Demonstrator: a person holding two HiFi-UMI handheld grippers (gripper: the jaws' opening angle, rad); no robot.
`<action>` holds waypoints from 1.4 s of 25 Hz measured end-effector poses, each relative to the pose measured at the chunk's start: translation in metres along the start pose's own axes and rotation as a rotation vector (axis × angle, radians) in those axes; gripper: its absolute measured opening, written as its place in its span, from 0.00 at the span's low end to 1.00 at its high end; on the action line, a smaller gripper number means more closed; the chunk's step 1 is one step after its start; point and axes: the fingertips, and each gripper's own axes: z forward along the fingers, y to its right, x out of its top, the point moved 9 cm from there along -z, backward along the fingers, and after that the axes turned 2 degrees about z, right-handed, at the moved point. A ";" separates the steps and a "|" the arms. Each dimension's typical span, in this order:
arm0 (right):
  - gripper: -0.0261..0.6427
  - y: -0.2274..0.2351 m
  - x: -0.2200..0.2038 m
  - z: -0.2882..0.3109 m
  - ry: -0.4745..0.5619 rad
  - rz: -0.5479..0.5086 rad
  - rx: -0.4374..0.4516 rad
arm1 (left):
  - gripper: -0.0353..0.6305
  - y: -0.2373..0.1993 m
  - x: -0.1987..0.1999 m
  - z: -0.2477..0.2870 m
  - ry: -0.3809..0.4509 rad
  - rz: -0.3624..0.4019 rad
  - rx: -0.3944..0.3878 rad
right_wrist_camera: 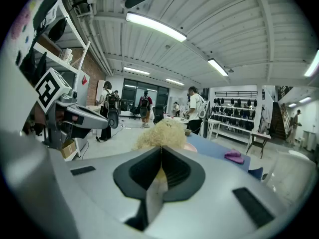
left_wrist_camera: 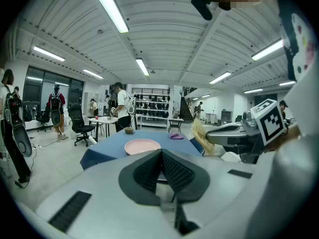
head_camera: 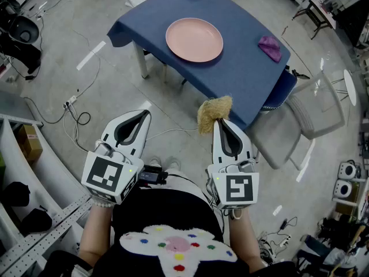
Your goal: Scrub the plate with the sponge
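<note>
Blue table (head_camera: 242, 39) bears plate (head_camera: 194, 40) | right claw (head_camera: 221, 122) pinches sponge (head_camera: 213, 113), apart from plate | left claw (head_camera: 144, 115) closed, empty

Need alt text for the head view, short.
Seen from above, the right gripper holds a straw-coloured fibrous sponge short of a blue-clothed table bearing a pink plate. The left gripper is shut and empty beside it; a purple cloth lies near the table's right edge.
</note>
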 end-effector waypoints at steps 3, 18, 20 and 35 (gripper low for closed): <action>0.06 0.000 -0.001 0.002 -0.010 0.014 -0.008 | 0.07 -0.001 -0.003 0.001 0.002 -0.003 0.000; 0.06 0.002 -0.002 0.008 0.001 0.059 0.015 | 0.14 -0.004 -0.010 0.008 -0.017 -0.030 0.025; 0.06 0.002 -0.002 0.007 -0.001 0.053 0.015 | 0.19 -0.002 -0.010 0.009 -0.023 -0.029 0.020; 0.06 0.025 -0.014 -0.005 0.023 0.043 0.048 | 0.19 0.022 -0.009 0.011 -0.007 -0.028 0.093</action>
